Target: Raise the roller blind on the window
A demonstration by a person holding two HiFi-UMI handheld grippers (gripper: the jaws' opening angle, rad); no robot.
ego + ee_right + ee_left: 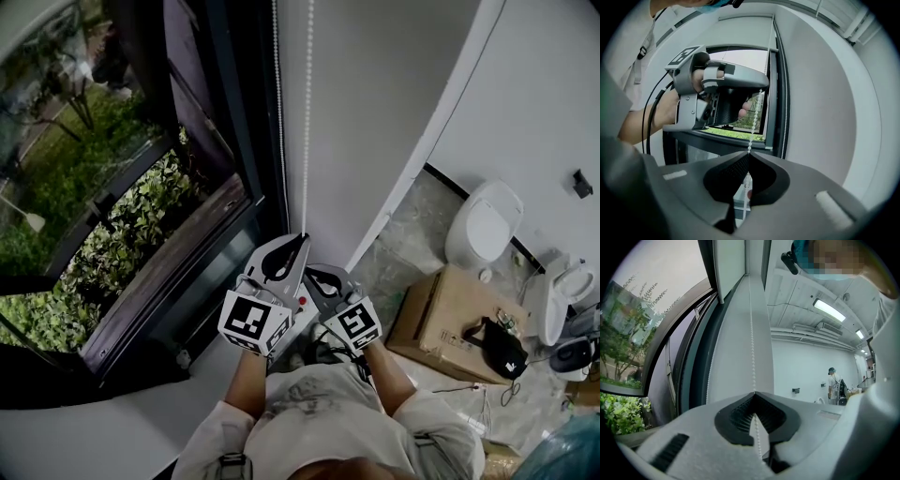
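At the window's right edge, one bead chain (pixel 307 112) hung straight down beside the dark frame, with a second strand (pixel 278 94) just left of it. Left gripper (pixel 753 393): jaws shut together on the chain, as its own view showed, beads passing between the ribbed pads. Right gripper (pixel 748 152): jaws likewise pinched on the same chain, lower down. Head view only: both grippers close together before the person's chest, forearms raised, left gripper (pixel 302 239) just above the right gripper (pixel 311 273); also a cardboard box (pixel 441 314) and a white toilet (pixel 483 225) on the floor at the right. Left gripper view only: the roller blind (pixel 730 263) at the top of the window, its lower edge high on the glass, and a distant person (pixel 834 386) standing by the far wall. Right gripper view only: the left gripper (pixel 717 89) from below, a hand (pixel 701 77) wrapped round its handle, the wrist tilted toward the window.
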